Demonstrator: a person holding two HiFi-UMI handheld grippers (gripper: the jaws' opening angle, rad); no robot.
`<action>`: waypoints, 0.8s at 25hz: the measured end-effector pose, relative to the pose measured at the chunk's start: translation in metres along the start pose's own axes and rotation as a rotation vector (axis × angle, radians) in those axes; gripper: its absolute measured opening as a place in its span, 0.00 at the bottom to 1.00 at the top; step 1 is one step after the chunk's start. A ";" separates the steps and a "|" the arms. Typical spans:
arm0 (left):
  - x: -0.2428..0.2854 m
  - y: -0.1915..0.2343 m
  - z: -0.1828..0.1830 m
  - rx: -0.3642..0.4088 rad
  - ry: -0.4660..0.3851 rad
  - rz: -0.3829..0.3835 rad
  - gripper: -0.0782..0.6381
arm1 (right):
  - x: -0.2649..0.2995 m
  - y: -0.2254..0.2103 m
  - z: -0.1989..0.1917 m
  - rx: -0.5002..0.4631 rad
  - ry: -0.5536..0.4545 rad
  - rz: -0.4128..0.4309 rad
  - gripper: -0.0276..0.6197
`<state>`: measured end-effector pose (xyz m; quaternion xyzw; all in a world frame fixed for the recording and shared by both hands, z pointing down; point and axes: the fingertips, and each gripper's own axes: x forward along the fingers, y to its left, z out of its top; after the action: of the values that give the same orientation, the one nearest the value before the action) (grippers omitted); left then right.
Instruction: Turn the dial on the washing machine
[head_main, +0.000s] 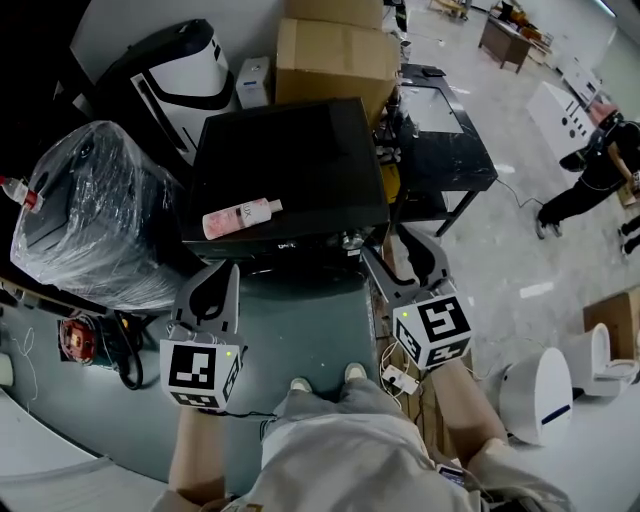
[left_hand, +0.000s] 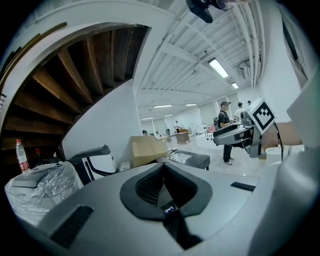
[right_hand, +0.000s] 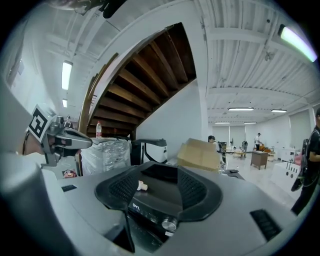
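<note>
The black washing machine (head_main: 300, 150) stands in front of me, its lid seen from above. Its silver dial (right_hand: 170, 223) sits on the front control panel, low between my right gripper's jaws; in the head view the dial (head_main: 349, 240) is at the front edge. My right gripper (head_main: 400, 255) hovers at the machine's front right corner, open, a short way back from the dial and touching nothing. My left gripper (head_main: 222, 275) hangs before the front left, its pads a narrow gap apart and empty. A pink bottle (head_main: 243, 217) lies on the lid.
A plastic-wrapped appliance (head_main: 90, 215) stands left of the machine, with a white and black machine (head_main: 175, 70) behind it. Cardboard boxes (head_main: 335, 55) and a black table (head_main: 440, 140) are at the back right. A person (head_main: 600, 170) bends at far right. Cables and a power strip (head_main: 400, 378) lie by my feet.
</note>
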<state>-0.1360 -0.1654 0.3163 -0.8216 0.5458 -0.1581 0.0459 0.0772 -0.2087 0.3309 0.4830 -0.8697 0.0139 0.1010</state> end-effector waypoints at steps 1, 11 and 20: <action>0.003 0.001 -0.005 0.001 0.000 -0.004 0.14 | 0.005 0.000 -0.007 0.000 0.007 -0.004 0.43; 0.024 0.005 -0.054 0.021 -0.005 -0.029 0.14 | 0.049 0.002 -0.078 -0.016 0.098 -0.034 0.43; 0.038 0.008 -0.106 -0.001 0.009 -0.020 0.14 | 0.081 -0.007 -0.147 0.017 0.159 -0.056 0.44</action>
<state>-0.1629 -0.1929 0.4225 -0.8264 0.5378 -0.1618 0.0415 0.0656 -0.2620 0.4900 0.5051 -0.8450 0.0567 0.1662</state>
